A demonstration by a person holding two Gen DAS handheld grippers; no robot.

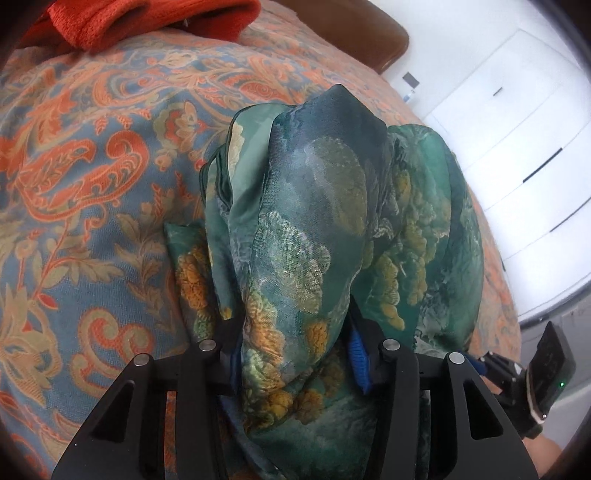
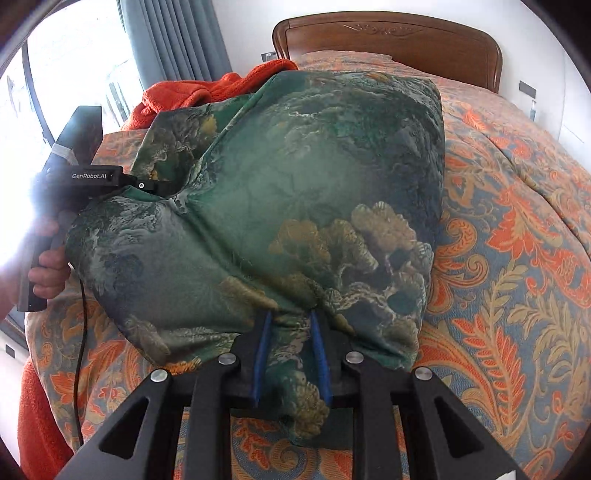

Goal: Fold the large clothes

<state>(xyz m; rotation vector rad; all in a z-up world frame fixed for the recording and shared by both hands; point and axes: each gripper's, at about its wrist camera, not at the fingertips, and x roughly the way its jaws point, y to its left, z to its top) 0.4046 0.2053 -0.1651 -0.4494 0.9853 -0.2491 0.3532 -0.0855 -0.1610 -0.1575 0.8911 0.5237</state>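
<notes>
That green dress (image 2: 295, 192) on the bedspread (image 2: 517, 240) looks thin, silky and slippery. Your right gripper (image 2: 291, 354) and left gripper (image 1: 295, 354) both pinch bunched hems, so keep grabbing edges, not mid-panel.

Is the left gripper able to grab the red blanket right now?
Probably not yet. The left gripper has the green garment bunched between its jaws, and the red blanket lies apart, farther up the bed.
</notes>
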